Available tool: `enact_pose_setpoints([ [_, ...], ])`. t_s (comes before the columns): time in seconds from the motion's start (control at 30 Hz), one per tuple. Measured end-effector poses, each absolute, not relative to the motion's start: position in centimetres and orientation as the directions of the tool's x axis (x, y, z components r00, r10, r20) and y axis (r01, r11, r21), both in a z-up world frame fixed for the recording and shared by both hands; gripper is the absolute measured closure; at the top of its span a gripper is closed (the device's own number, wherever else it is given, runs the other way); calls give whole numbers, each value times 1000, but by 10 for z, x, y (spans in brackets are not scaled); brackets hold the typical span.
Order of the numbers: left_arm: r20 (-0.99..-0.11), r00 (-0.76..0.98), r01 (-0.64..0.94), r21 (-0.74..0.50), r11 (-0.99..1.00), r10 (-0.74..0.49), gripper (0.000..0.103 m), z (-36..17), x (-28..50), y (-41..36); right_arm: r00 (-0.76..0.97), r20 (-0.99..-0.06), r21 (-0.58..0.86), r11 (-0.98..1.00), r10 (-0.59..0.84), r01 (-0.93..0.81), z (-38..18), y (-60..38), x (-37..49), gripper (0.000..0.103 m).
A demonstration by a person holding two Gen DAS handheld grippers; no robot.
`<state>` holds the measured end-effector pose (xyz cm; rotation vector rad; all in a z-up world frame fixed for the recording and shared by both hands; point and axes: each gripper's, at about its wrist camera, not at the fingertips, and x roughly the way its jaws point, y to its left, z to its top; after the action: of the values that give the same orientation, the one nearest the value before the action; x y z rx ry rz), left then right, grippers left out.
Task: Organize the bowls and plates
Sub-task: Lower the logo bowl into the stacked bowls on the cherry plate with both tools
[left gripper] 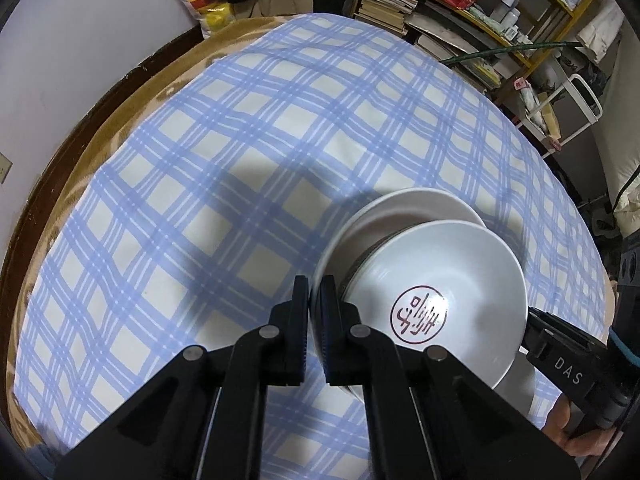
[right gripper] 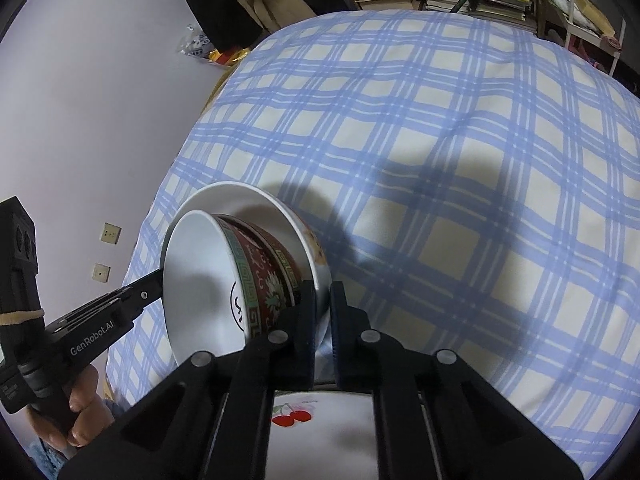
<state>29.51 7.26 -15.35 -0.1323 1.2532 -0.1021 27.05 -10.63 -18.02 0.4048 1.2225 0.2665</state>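
A small bowl [left gripper: 460, 264] with a red stamp inside and a red patterned outside [right gripper: 264, 276] sits tilted in a larger white bowl [left gripper: 400, 204]. Both are held over the blue checked tablecloth [left gripper: 200, 160]. My left gripper [left gripper: 315, 296] is shut on the larger bowl's near rim. In the right wrist view it comes in from the left [right gripper: 154, 284]. My right gripper [right gripper: 324, 300] is shut on the opposite rim of the larger bowl [right gripper: 256, 200]. Its body shows at the right edge [left gripper: 560, 360] of the left wrist view, fingertips hidden behind the bowls.
A white plate with red cherries [right gripper: 292, 416] lies under the right gripper. Shelves of books and boxes [left gripper: 460, 20] stand beyond the table's far side. A brown blanket and the dark round table rim [left gripper: 52, 184] border the cloth on the left. A hand [right gripper: 80, 408] grips the left handle.
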Motion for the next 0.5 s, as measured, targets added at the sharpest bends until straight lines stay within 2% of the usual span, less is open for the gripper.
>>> enact_pose_setpoints([
  [0.5, -942, 310, 1, -139, 990, -132, 100, -143, 294, 71, 312, -867, 413, 911, 388, 16, -170, -103, 271, 93],
])
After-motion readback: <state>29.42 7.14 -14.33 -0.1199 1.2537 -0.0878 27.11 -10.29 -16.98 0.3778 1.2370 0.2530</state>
